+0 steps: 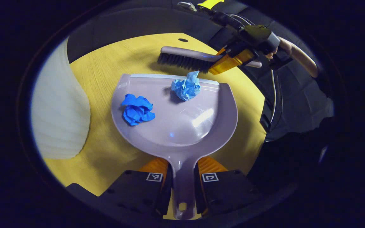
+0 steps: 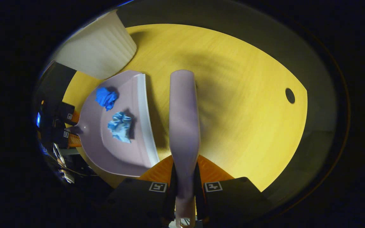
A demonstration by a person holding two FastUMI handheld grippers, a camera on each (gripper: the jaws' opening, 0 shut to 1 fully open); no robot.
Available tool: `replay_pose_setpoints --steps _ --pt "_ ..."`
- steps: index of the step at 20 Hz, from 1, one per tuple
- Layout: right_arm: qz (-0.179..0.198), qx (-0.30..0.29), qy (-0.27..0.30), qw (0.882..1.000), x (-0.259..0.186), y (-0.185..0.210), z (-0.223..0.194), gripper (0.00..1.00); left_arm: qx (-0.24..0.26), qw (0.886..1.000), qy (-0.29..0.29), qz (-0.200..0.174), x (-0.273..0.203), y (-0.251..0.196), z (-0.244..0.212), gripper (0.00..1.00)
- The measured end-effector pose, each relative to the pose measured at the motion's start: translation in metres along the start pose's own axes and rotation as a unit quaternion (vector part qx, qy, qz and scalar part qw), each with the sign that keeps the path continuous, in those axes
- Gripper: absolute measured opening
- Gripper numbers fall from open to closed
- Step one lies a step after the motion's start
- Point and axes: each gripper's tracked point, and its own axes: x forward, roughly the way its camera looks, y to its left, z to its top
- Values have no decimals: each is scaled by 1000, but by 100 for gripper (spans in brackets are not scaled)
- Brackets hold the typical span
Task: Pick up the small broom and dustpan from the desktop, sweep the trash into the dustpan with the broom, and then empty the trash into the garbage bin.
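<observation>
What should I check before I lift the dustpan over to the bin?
1. Left gripper shut on the dustpan handle: ok.
2. Dark blue paper wad inside the pan: ok.
3. Light blue paper wad fully inside: not ok, it sits right by the front lip.
4. Broom clear of the pan: ok, held beyond the lip by the right gripper.
5. White bin close beside the pan: ok.
6. Bin opening free: cannot tell.
</observation>
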Motion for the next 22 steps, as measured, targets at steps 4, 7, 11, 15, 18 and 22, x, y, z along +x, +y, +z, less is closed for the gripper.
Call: replay_pose_setpoints --steps 4,7,11,15,18,22 --pt "-10 40 -14 999 11 -18 2 29 11 1000 -8 13 -45 -1 -8 29" --pt "-12 48 -27 998 -1 -31 3 29 2 998 16 61 -82 7 -17 29" --pt "-3 45 -52 998 -5 -17 -8 29 -13 993 -19 113 -152 21 -2 29" --pt "13 51 -74 996 -4 -16 -5 29 -47 982 -63 173 -230 36 16 29" --pt "33 54 -83 995 -3 -14 -6 29 -94 966 -75 230 -288 79 9 29" --pt "39 56 -87 994 -1 -14 -5 29 -80 939 -35 332 -367 145 9 29"
